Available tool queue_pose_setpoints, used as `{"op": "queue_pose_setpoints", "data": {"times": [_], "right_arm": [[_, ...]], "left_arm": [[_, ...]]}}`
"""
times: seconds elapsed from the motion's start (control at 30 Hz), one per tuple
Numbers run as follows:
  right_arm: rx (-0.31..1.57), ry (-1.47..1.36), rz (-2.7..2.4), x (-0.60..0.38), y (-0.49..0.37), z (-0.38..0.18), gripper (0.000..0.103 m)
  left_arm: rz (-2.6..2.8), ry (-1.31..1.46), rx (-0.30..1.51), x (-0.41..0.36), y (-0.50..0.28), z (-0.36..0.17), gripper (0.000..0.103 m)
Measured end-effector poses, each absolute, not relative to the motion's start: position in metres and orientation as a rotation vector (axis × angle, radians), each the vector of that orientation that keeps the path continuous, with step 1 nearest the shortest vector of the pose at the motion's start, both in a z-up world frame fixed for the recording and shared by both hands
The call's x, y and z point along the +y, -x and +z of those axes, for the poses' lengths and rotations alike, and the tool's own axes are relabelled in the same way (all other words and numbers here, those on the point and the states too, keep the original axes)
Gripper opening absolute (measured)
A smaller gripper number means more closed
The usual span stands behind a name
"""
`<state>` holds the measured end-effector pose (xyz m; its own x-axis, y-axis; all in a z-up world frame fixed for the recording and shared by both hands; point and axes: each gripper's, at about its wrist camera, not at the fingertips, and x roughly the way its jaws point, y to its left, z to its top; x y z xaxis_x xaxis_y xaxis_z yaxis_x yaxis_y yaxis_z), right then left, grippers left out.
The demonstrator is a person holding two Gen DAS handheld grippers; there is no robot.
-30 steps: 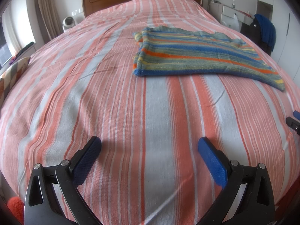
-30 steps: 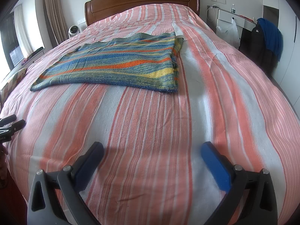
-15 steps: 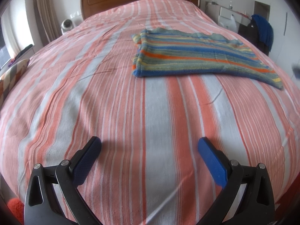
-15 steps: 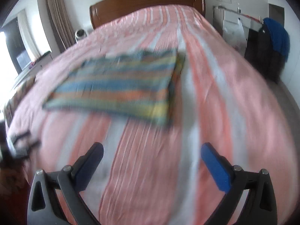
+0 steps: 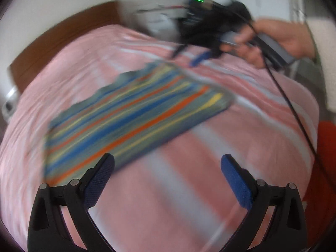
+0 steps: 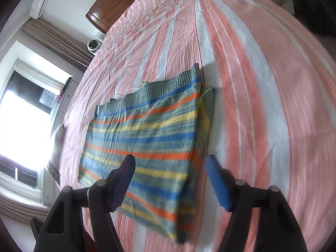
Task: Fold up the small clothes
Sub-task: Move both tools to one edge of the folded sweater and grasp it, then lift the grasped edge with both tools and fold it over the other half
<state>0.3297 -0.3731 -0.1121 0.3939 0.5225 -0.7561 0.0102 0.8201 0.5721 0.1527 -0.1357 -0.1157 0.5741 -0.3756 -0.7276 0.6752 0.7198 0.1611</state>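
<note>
Lying flat on bed (image 6: 262, 84), sweater (image 6: 147, 136) runs lengthwise toward headboard; left jaws open, right jaws closing w/o contact.

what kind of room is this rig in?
Almost certainly a home bedroom. A bed with a pink and white striped bedspread fills both views, a wooden headboard stands at its far end, and a curtained window is beside it. A striped knit garment lies on the bed.

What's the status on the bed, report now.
Left gripper open, nothing between its fingers. Right gripper closing over the striped sweater, not yet gripping. Sweater lies part-folded on the bedspread. Nothing in the way.
</note>
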Motion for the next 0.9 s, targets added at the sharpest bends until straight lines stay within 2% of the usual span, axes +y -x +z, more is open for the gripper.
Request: {"op": "queue_pose_setpoints", "data": {"times": [0.03, 0.1, 0.27, 0.33, 0.37, 0.4, 0.43, 0.47, 0.5, 0.7, 0.9], "right_arm": [[1.138, -0.551, 0.345, -0.374, -0.335, -0.116, 0.064], [1.155, -0.564, 0.344, -0.381, -0.346, -0.125, 0.064], [1.191, -0.619, 0.355, -0.397, -0.380, -0.145, 0.062], [1.185, -0.649, 0.382, -0.399, -0.394, -0.151, 0.059], [1.186, -0.660, 0.397, -0.397, -0.399, -0.153, 0.058], [1.191, -0.664, 0.410, -0.395, -0.405, -0.156, 0.054], [1.201, -0.646, 0.414, -0.389, -0.412, -0.158, 0.043], [1.209, -0.619, 0.403, -0.384, -0.416, -0.159, 0.033], [1.215, -0.571, 0.375, -0.380, -0.420, -0.158, 0.010], [1.113, -0.455, 0.414, -0.350, -0.414, -0.106, 0.010], [1.052, -0.361, 0.575, -0.249, -0.423, -0.050, 0.010]], "left_arm": [[-0.655, -0.488, 0.746, -0.160, -0.164, -0.127, 0.093], [-0.660, -0.531, 0.796, -0.190, -0.181, -0.144, 0.077], [-0.725, -0.524, 0.777, -0.226, -0.187, -0.148, 0.077], [-0.754, -0.567, 0.753, -0.242, -0.185, -0.150, 0.066], [-0.765, -0.578, 0.751, -0.246, -0.186, -0.151, 0.051], [-0.767, -0.577, 0.756, -0.249, -0.187, -0.152, 0.027], [-0.744, -0.571, 0.757, -0.249, -0.190, -0.153, 0.017], [-0.723, -0.547, 0.756, -0.245, -0.192, -0.151, 0.012], [-0.731, -0.489, 0.763, -0.237, -0.194, -0.147, 0.010], [-0.672, -0.137, 0.732, -0.142, -0.193, -0.107, 0.009], [-0.486, 0.137, 0.742, -0.016, -0.195, -0.088, 0.008]]}}
